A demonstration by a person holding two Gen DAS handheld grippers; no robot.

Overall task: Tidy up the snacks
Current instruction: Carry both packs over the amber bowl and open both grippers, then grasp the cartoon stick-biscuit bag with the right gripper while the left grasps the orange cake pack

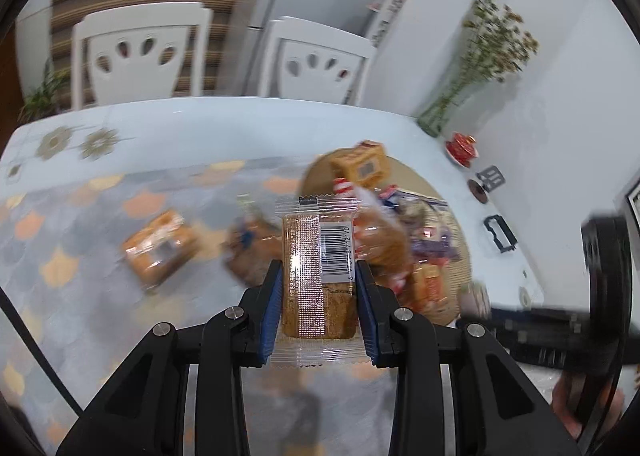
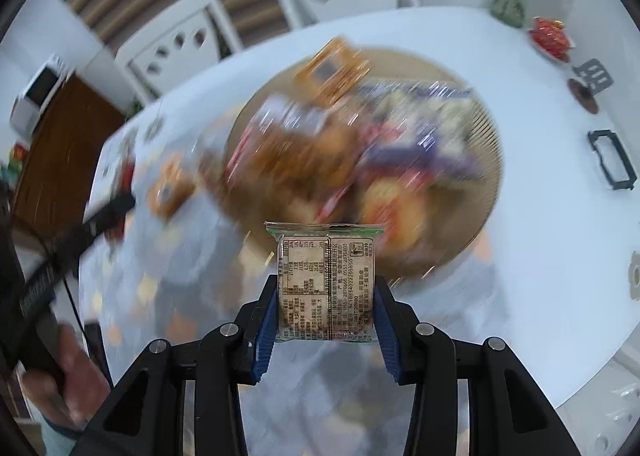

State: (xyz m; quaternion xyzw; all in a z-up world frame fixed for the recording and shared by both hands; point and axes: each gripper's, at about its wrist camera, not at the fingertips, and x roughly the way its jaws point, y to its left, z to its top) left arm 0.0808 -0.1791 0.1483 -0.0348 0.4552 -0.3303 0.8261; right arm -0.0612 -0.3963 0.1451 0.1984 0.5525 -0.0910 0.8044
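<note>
Left wrist view: left gripper [image 1: 316,288] clamped on a clear-wrapped brown cake bar with a barcode label [image 1: 318,276], blue pads [image 1: 270,312] pressing both long sides, packet upright at frame centre, raised above the patterned surface [image 1: 80,216]. Beyond it, right of centre: round tan woven tray [image 1: 460,232] piled with wrapped snacks, an orange snack box [image 1: 362,164] at its far edge. Left of centre on the surface: another orange-brown wrapped snack [image 1: 160,252] and a darker packet [image 1: 252,252], both loose outside the tray. Background much blurred.

Right wrist view: right gripper [image 2: 326,308] closed on a pale green-edged packet printed with a nutrition table [image 2: 326,288], held by its two sides, hanging before the near rim of the tray [image 2: 490,176], which fills the upper middle of the frame. Contents of the pile too smeared to name singly.

Step in hand, as judged: carrying both packets to the tray. To do well:
- Keep both grips firm; thin wrappers slip.
- Bring each packet over a bare or low spot of the tray, not atop the tall heap, lest things slide off.
- Lower close before parting the pads.
- Keep the two grippers well apart while converging on the tray.
- Afterwards, fetch the two loose snacks at the left.
</note>
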